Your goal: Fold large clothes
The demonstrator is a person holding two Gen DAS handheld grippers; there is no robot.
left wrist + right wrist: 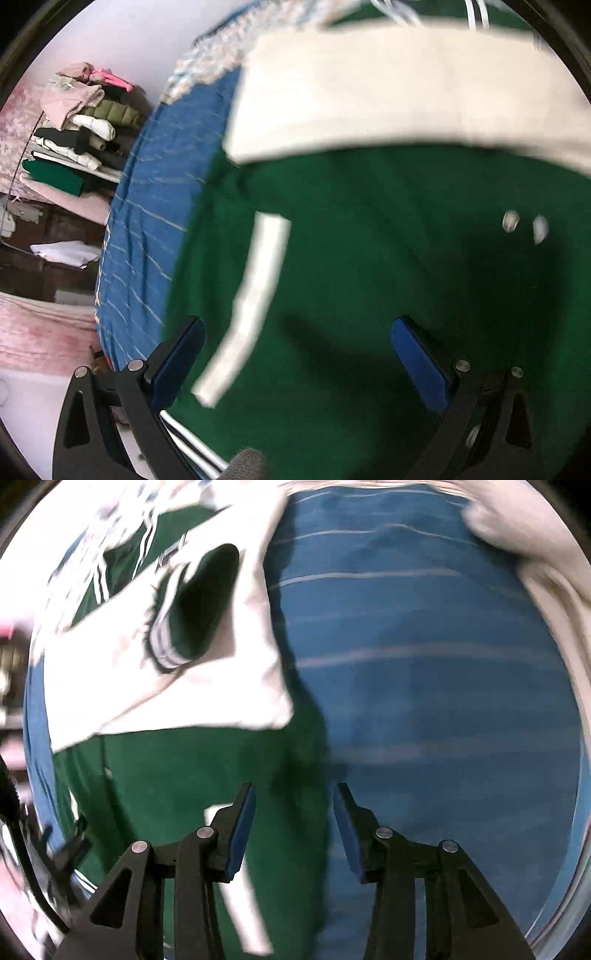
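In the left wrist view, the green garment (369, 277) fills the middle and lower right of the frame, lying on a blue striped sheet (147, 221). A broad cream sleeve (388, 92) crosses the top, and a white stripe (251, 295) runs down the cloth at centre left. The left gripper (299, 354) hangs over the green cloth with its fingers spread wide and nothing between them. A pile of folded clothes (81, 129) sits at the upper left.

In the right wrist view, the right gripper (293, 827) has its fingers apart, empty, over the garment's edge where green meets blue sheet. The picture is blurred, but a striped green cuff (184, 627) seems to lie on the cream sleeve at upper left.
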